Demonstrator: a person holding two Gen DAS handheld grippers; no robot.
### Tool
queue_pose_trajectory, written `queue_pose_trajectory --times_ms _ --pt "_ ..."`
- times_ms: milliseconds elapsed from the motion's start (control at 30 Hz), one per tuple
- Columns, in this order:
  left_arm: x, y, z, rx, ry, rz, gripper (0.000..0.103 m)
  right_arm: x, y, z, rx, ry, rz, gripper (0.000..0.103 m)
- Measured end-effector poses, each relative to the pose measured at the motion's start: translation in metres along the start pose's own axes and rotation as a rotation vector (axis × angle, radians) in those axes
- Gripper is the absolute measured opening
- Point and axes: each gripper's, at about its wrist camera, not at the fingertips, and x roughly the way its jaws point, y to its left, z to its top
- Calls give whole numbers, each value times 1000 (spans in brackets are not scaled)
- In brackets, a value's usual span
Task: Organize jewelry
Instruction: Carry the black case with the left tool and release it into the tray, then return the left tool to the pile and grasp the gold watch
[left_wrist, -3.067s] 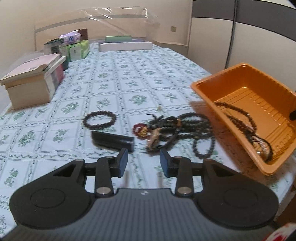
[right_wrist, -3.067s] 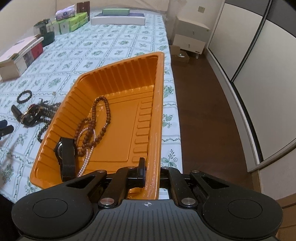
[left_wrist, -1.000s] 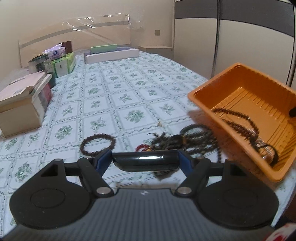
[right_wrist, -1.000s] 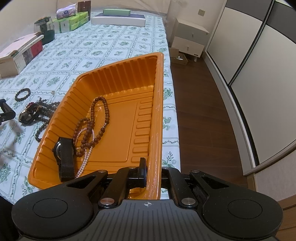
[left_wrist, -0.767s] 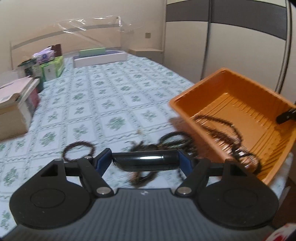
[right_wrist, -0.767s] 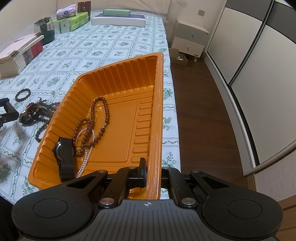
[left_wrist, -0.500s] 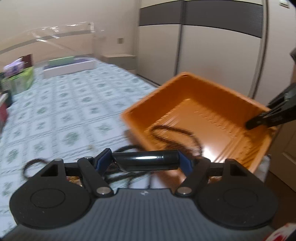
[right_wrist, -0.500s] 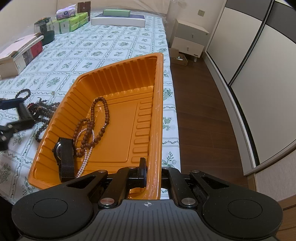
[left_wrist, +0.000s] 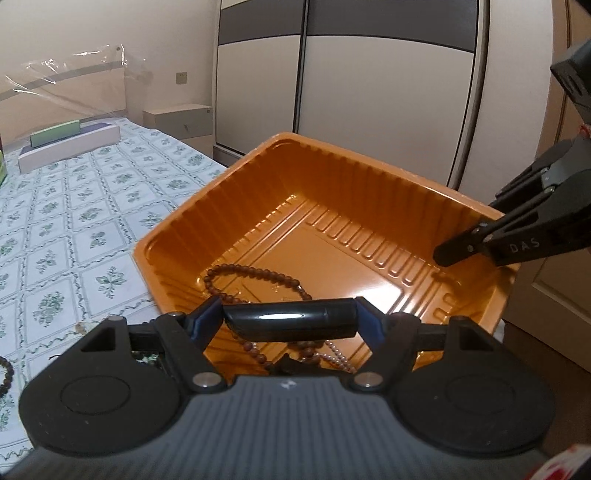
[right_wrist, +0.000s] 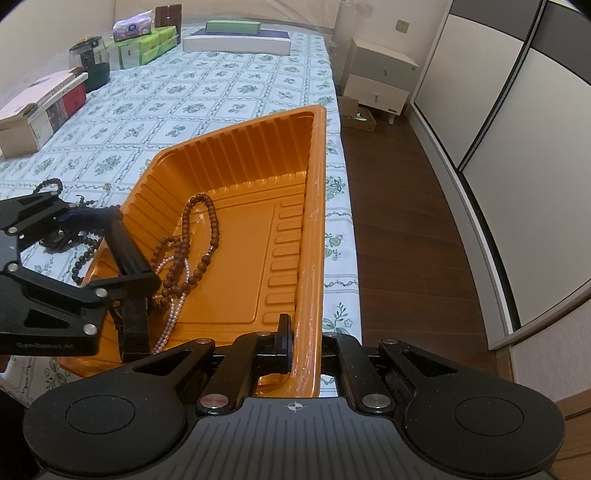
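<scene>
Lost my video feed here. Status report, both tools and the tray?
Left tool shut on black case, above orange tray. Right tool clamps tray rim. Bead necklaces inside; drop path looks open.

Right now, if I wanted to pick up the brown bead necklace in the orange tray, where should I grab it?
Probably the far loop of the brown bead necklace, coming straight down from above. That end lies flat and alone on the orange tray floor; its near end tangles with the pearl strand beneath the left tongs.
</scene>
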Motion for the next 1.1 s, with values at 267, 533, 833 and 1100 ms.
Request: queue_pose_trajectory --times_ms 267,533,833,1100 --pt "8 -4 -3 17 33 -20 74 -1 0 0 3 -4 1 4" --pt "-6 1 -2 -3 0 -9 84 -1 1 0 2 -6 1 4" --pt "-47 36 -17 -88 -30 116 87 -1 0 -1 3 -6 0 4" --pt "-71 68 -54 -110 23 257 87 -2 0 -1 3 -8 1 4"
